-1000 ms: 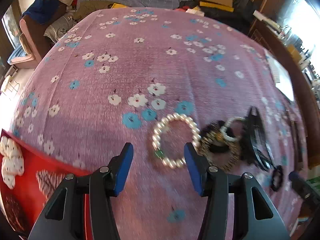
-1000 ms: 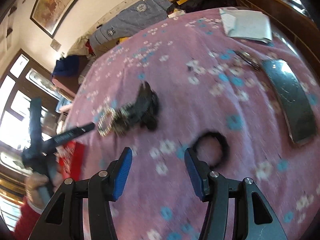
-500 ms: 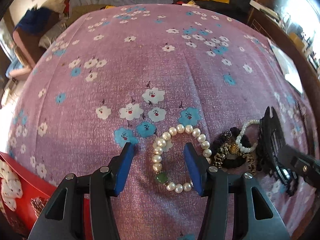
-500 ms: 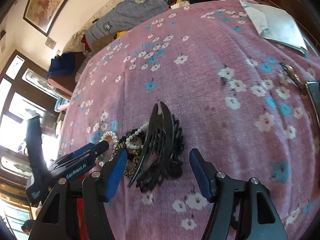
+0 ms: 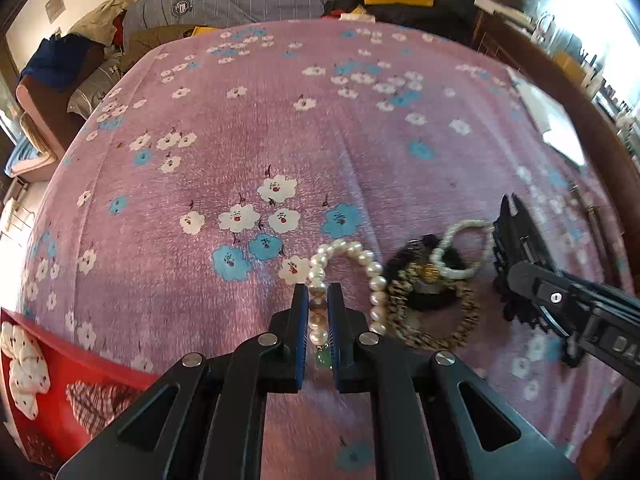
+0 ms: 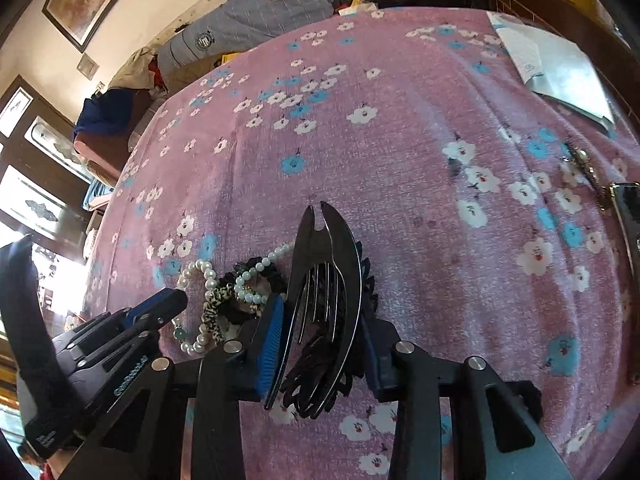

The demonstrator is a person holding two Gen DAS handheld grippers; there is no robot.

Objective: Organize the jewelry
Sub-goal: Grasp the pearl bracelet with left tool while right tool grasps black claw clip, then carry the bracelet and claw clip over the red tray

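Observation:
My left gripper (image 5: 318,300) is shut on a large-bead pearl bracelet (image 5: 352,254) with one green bead, lying on the pink flowered cloth (image 5: 280,128). Beside it lies a pile of a leopard-print scrunchie (image 5: 432,320), a small-bead pearl bracelet (image 5: 460,240) and a black hair comb clip (image 5: 516,236). My right gripper (image 6: 320,316) is closed around the black hair comb clip (image 6: 328,280), its blue pads (image 6: 272,336) against the clip's sides. The left gripper also shows in the right wrist view (image 6: 160,308), at the pearl bracelet (image 6: 200,276).
A red box (image 5: 60,380) with patterned items sits at the lower left. Papers (image 6: 556,64) lie at the far right of the cloth, and a dark flat object (image 6: 630,220) and a small metal piece (image 6: 580,164) lie near the right edge. Furniture and bedding ring the cloth.
My left gripper has closed on the large-bead pearl bracelet. My right gripper has moved from the black hair tie to the comb clip and closed around it.

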